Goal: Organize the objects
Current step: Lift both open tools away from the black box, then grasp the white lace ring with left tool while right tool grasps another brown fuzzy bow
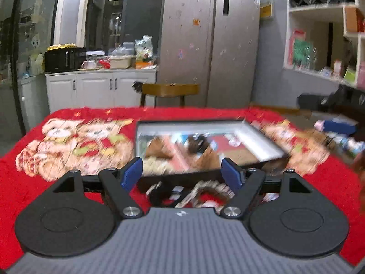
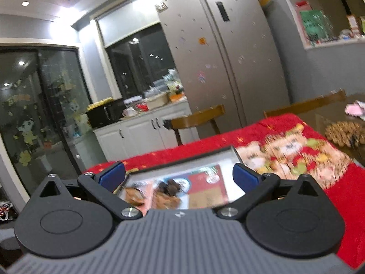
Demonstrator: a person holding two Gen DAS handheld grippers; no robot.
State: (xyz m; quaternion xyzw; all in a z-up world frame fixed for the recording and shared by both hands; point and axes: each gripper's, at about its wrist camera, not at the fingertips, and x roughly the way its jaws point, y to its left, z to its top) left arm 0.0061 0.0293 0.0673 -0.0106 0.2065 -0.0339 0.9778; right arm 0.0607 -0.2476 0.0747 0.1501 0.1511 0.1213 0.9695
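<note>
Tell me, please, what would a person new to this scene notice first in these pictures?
The bright red cloth with cartoon figures covers the table. In its middle lies an open box with white walls, full of blurred small items. Behind the table stands a tall silver refrigerator, and the open left tool points at the box.

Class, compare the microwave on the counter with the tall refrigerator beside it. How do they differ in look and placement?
The microwave is black and squat; the refrigerator is silver and much taller. The microwave sits on the white cabinet counter, while the refrigerator rises from below counter level to near the ceiling. The microwave has yellow items on top; the refrigerator has small stickers on its doors. Both stand behind the red-covered table.
</note>
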